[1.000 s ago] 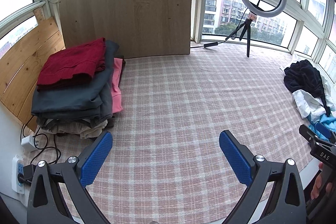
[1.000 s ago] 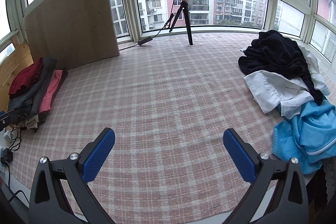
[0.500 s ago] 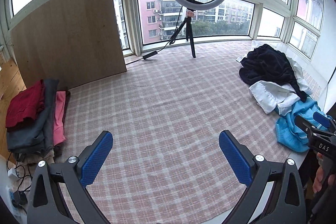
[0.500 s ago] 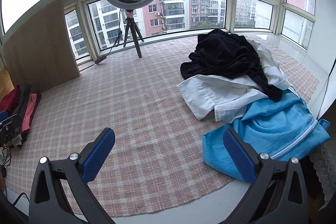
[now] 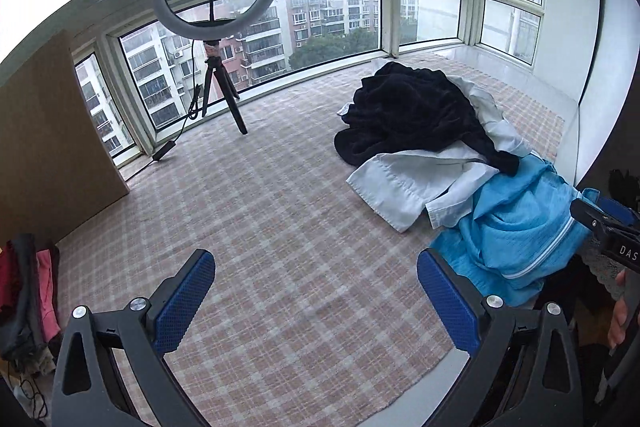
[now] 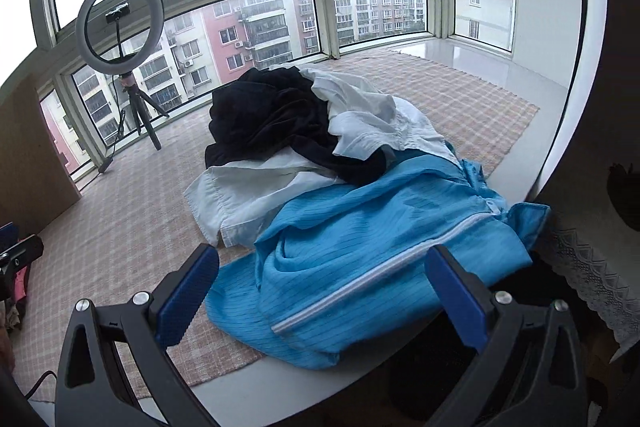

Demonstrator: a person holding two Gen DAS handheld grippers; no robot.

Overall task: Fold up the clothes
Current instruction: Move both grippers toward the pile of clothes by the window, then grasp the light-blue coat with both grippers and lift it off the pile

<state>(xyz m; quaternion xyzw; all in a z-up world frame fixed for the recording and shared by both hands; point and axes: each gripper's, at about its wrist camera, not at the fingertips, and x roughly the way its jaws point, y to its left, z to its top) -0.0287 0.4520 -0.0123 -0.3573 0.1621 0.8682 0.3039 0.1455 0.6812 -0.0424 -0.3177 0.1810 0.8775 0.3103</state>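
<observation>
A heap of unfolded clothes lies on the plaid cloth at the right: a black garment [image 5: 408, 111] [image 6: 272, 115] on top, a white shirt [image 5: 404, 183] [image 6: 240, 195] under it, and a blue garment with a white stripe [image 5: 516, 227] [image 6: 360, 227] nearest the edge. My right gripper [image 6: 320, 295] is open, held just above the near part of the blue garment, fingers either side of it, not touching. My left gripper [image 5: 316, 299] is open over bare plaid cloth, left of the heap. The right gripper's body [image 5: 608, 231] shows at the left wrist view's right edge.
A ring light on a tripod [image 5: 216, 27] [image 6: 120, 27] stands by the windows, its cable trailing left. A wooden board [image 5: 48, 135] leans at the left. A stack of folded clothes [image 5: 24, 291] sits at the far left. The plaid cloth [image 5: 260, 211] covers the platform; white ledge [image 6: 532, 75] at right.
Both views have swung right, from the folded stack to the unfolded heap. The right gripper has come close over the blue garment. Both grippers stayed open.
</observation>
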